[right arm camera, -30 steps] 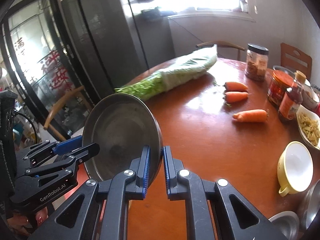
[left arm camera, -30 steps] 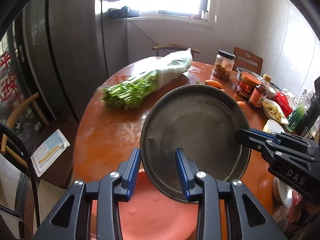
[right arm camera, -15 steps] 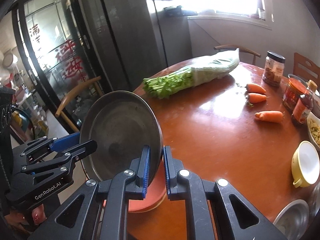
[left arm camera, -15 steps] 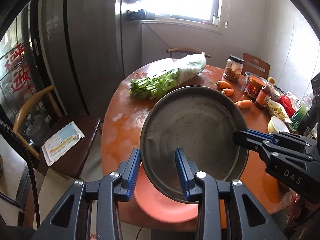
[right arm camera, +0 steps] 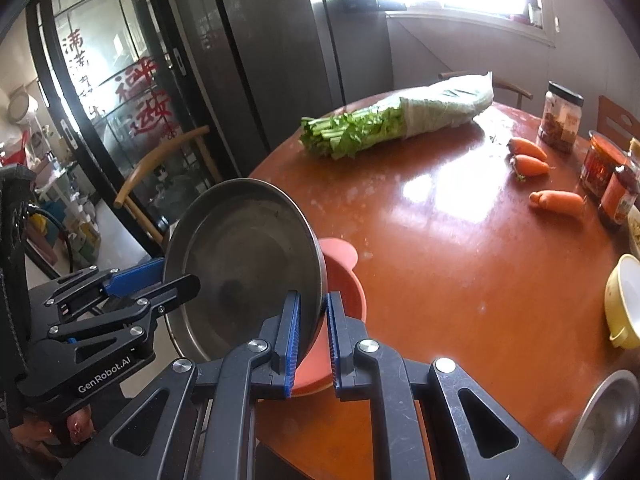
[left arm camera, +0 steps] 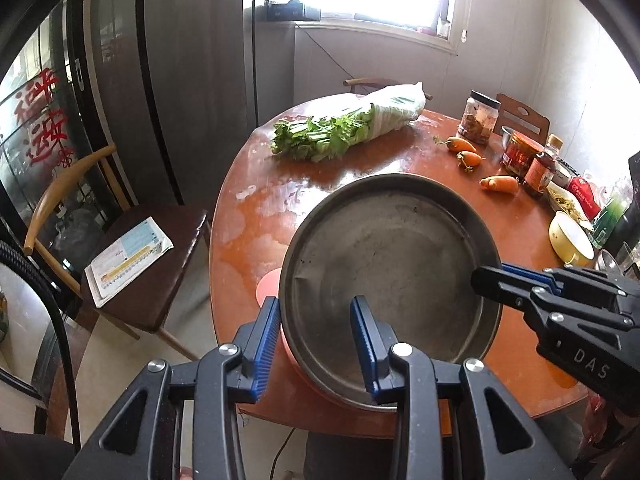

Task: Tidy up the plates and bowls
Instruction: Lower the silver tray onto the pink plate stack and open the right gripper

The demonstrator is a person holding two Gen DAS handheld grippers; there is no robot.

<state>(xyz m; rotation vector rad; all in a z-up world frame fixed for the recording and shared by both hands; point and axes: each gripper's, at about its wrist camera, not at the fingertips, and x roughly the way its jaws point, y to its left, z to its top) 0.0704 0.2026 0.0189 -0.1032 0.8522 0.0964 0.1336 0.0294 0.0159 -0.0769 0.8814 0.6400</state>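
Both grippers held the steel plate (left arm camera: 390,276) at once: left gripper (left arm camera: 316,344) clamped narrow over its near-left rim, with the pink plate (left arm camera: 269,285) also between its fingers, and right gripper (right arm camera: 310,332) pinched tight on the opposite rim, pink plate (right arm camera: 346,280) tucked behind. The steel plate sat tilted, its open face toward the left camera, lower edge over the near edge of the round table (left arm camera: 360,168), the pink one directly beneath and behind it. Neither hand was nearer; the plates spanned the gap between them. Versus a second earlier, the pair had pulled back toward the table's near edge and sunk a bit: more tabletop, the greens (left arm camera: 340,128) and the carrots (left arm camera: 464,150) showed ahead, and the grip looked unchanged. The yellow bowl (right arm camera: 624,300) sat well apart on the right.
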